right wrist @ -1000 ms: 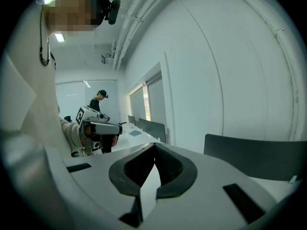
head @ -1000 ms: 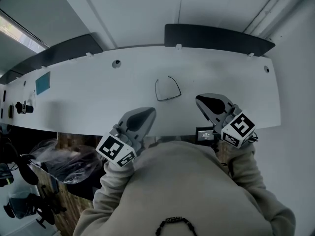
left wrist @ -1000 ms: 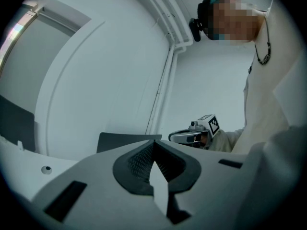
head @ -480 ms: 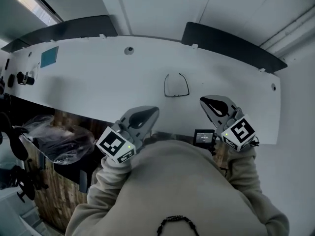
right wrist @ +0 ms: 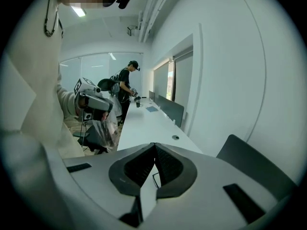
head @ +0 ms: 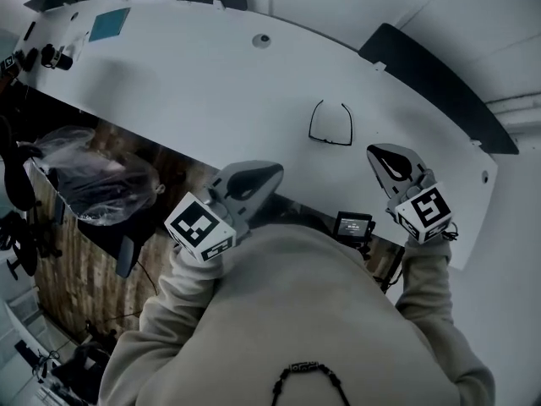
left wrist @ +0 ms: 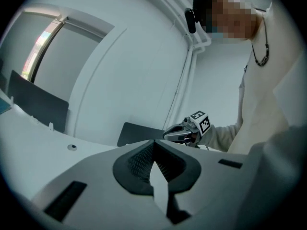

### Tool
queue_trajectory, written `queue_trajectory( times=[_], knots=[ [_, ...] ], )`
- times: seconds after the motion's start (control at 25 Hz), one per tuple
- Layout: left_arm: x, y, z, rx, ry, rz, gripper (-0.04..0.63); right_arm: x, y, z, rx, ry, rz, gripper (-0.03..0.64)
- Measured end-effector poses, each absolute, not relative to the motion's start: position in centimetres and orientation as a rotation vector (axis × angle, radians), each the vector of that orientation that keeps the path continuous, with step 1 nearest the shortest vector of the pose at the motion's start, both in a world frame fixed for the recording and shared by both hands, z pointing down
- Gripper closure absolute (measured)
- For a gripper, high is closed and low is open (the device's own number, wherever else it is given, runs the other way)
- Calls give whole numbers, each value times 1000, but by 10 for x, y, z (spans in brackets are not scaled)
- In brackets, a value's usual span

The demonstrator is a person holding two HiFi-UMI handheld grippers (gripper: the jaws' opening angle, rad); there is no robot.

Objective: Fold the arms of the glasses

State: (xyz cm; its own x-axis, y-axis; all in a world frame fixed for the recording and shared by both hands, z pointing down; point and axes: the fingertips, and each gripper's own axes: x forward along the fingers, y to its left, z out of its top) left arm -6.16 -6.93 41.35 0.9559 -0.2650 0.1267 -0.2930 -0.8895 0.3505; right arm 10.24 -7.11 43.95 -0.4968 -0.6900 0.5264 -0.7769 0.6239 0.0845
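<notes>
A pair of thin dark-framed glasses (head: pixel 330 126) lies on the white table (head: pixel 194 91) with its arms spread away from me. My left gripper (head: pixel 275 172) hovers at the near table edge, left of the glasses and apart from them, jaws shut with nothing in them. My right gripper (head: pixel 377 152) sits just right of the glasses, not touching them, also shut and holding nothing. In the right gripper view a bit of the glasses (right wrist: pixel 154 180) shows through the slit below the closed jaws. Each gripper view shows the other gripper: right gripper (left wrist: pixel 183 133), left gripper (right wrist: pixel 94 102).
A teal card (head: pixel 110 24) and a round cable hole (head: pixel 261 40) lie on the far table. Dark panels (head: pixel 439 73) line its back edge. A plastic bag (head: pixel 93 184) sits below at left, a small screen device (head: pixel 352 225) under the near edge. A person (right wrist: pixel 127 87) stands far off.
The head view has swung, so the table now runs diagonally. Both grippers have sunk a little and turned, staying shut. The glasses lie where they were.
</notes>
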Motion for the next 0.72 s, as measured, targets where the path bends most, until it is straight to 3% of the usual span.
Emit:
queue_trajectory(
  times=[0.72],
  knots=[
    [-137, -50, 446, 2551, -692, 138, 591, 74, -102, 562, 750, -2160, 190, 595]
  ],
)
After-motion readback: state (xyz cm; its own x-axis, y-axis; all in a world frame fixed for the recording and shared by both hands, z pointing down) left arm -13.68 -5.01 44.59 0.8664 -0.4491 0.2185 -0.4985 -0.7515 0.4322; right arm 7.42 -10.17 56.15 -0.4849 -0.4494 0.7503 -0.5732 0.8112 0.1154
